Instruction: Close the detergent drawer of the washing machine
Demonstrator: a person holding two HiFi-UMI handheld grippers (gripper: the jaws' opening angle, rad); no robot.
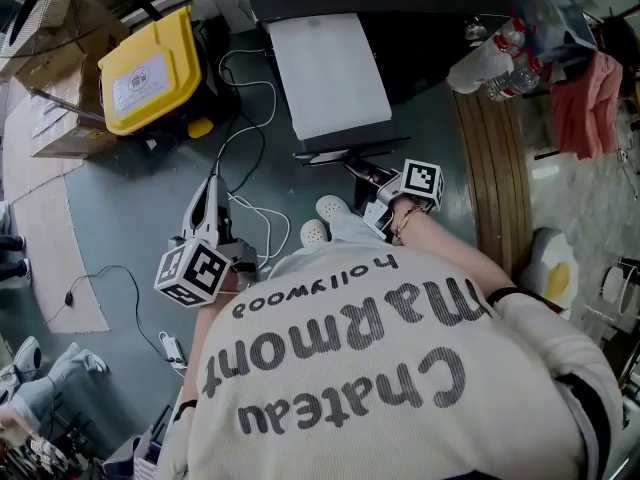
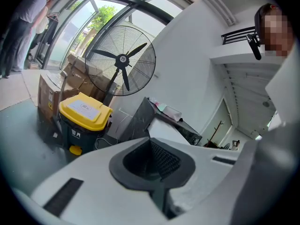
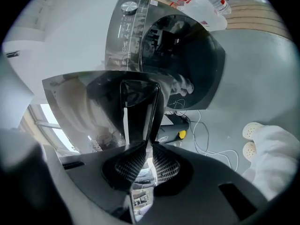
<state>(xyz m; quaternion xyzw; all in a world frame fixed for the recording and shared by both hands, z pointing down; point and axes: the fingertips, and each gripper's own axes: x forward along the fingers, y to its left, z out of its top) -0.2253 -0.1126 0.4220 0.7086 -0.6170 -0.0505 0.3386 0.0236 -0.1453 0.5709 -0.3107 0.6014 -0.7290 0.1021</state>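
Two shut grippers: right gripper [image 3: 149, 146] pinches the drawer [image 3: 138, 108], left gripper [image 2: 152, 159] holds nothing. A crooked push could jam it.

Grey-green floor [image 1: 120, 218] — white walls [image 2: 187, 50], bright windows [image 2: 77, 27].

Soft daylight from the windows [image 2: 70, 32] lights everything evenly (gripper views fisheye-bent, corners black), with the foreground blurred and the glossy detergent drawer [image 3: 84, 111] mirroring the room.
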